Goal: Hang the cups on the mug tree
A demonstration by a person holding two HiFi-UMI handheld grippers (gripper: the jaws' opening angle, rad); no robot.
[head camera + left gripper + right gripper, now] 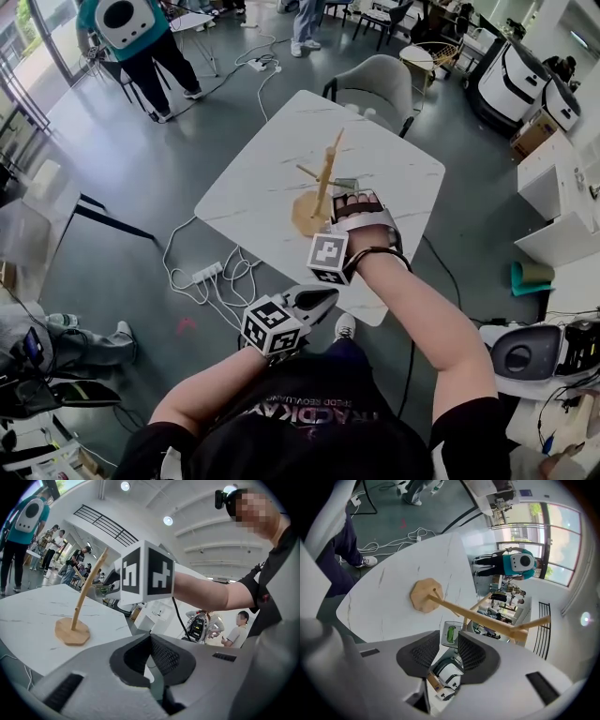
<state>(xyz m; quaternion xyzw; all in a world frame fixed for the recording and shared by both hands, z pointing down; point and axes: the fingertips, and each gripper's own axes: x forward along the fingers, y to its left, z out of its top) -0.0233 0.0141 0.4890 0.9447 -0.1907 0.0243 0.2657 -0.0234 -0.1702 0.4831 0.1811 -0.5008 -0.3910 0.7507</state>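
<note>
cup (451, 633) beside mug tree (324, 183), mid table (281, 150)

Matt pale wood mug tree (323, 184), smooth white marbled tabletop (251, 187), clear glossy cup (451, 633)

1. I see a white marbled table (253, 178) standing on the grey floor (131, 159).
2. The wooden mug tree (322, 185) stands upright on it, near my side's edge.
3. A white power strip (207, 273) with its cables (234, 281) lies on the floor beside the table.
</note>
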